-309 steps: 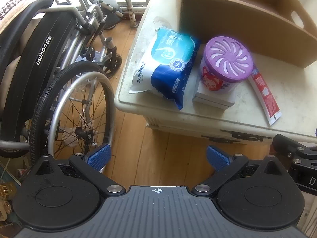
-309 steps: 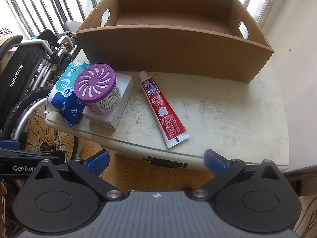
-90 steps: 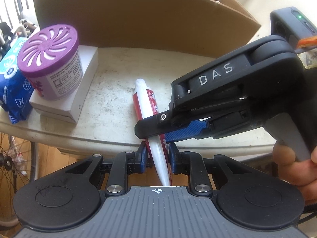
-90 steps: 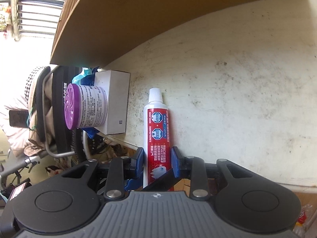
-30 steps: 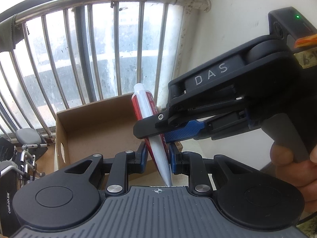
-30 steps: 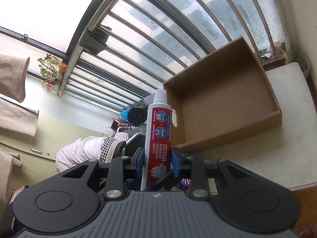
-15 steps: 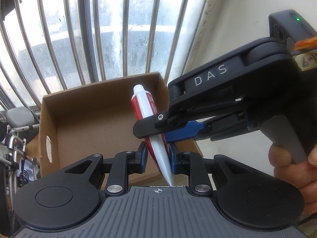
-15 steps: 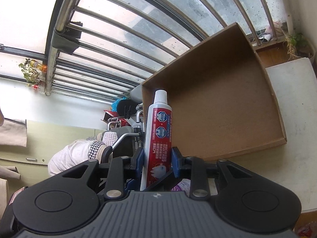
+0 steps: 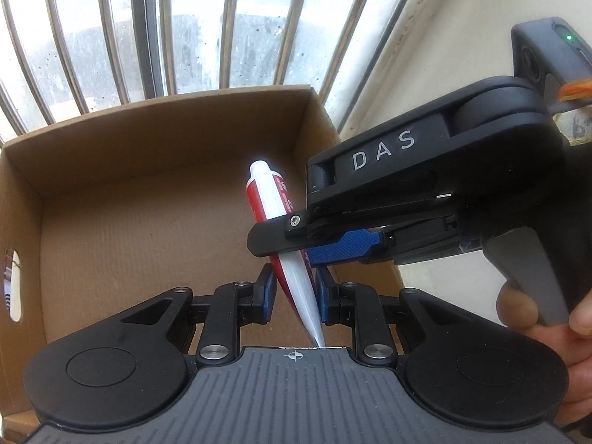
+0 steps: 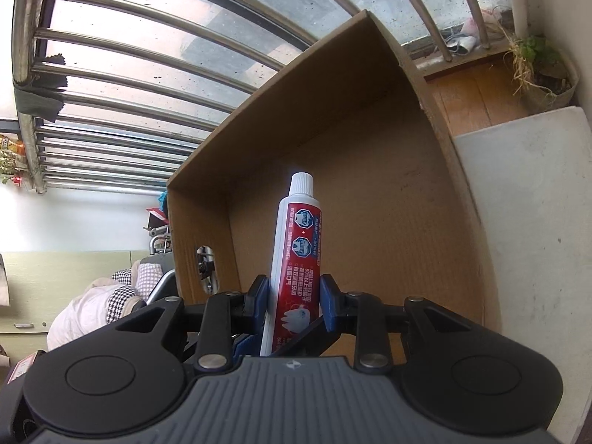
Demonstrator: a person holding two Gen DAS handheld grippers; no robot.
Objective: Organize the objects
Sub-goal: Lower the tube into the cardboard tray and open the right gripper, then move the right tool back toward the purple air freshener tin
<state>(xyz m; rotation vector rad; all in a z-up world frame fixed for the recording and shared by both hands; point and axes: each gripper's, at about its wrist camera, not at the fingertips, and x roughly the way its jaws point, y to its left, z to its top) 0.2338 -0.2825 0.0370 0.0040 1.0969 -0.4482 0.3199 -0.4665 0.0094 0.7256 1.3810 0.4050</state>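
A red and white toothpaste tube (image 9: 272, 203) (image 10: 298, 251) is held in the air by both grippers, cap end pointing down into the open brown cardboard box (image 9: 122, 199) (image 10: 377, 192). My left gripper (image 9: 294, 288) is shut on the tube's flat crimped tail. My right gripper (image 10: 294, 296) is shut on the tube a little further up; in the left wrist view it (image 9: 296, 242) reaches in from the right, with a hand on its grip. The box floor under the tube is bare.
The box has oval handle cut-outs (image 9: 13, 288) (image 10: 205, 268) in its side walls. Metal window bars (image 9: 229, 26) stand just behind it and a pale wall (image 9: 444, 55) to the right. A strip of the white tabletop (image 10: 532, 203) lies beside the box.
Both grippers have come down and forward with the tube. The box has grown much larger in both views and now fills the space below the tube.
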